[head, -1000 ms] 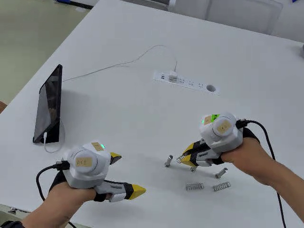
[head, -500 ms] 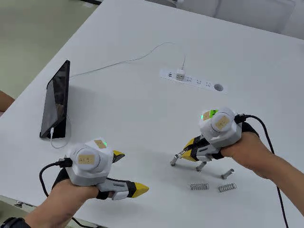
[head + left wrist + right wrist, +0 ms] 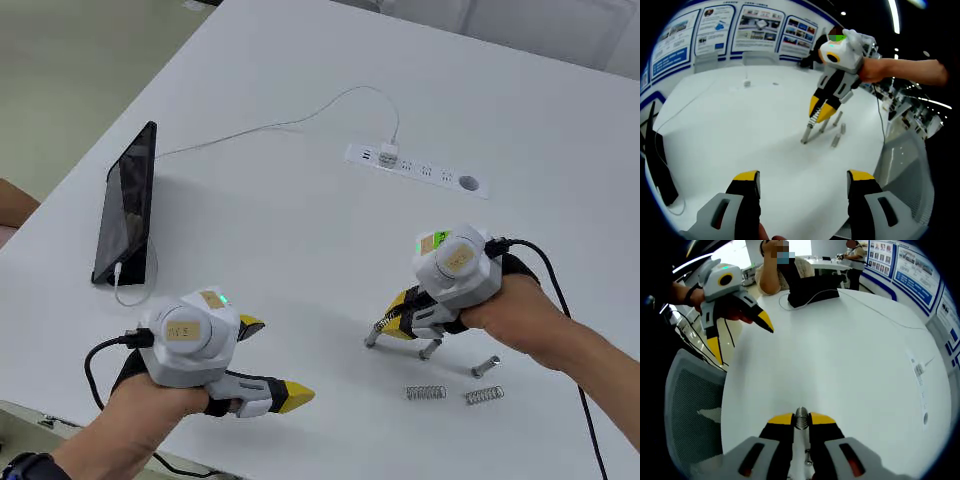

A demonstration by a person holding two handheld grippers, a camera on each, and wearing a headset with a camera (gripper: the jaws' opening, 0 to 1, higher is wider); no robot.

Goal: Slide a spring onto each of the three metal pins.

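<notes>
Right gripper (image 3: 800, 417): jaws narrow, closed on a spring (image 3: 381, 324) that sticks out past the yellow tips.
Spring axis: slanted forward and down from the tips.
First pin (image 3: 370, 341): just below the spring's free end, nearly in line with it; I cannot tell if they overlap.
Other pins: second pin (image 3: 430, 349) beside the jaws, third pin (image 3: 487, 366) lying further behind.
Loose springs (image 3: 426, 392): flat on the table (image 3: 300, 230), near.
Left gripper (image 3: 802, 176): wide, empty, well apart, so the right is nearer.
</notes>
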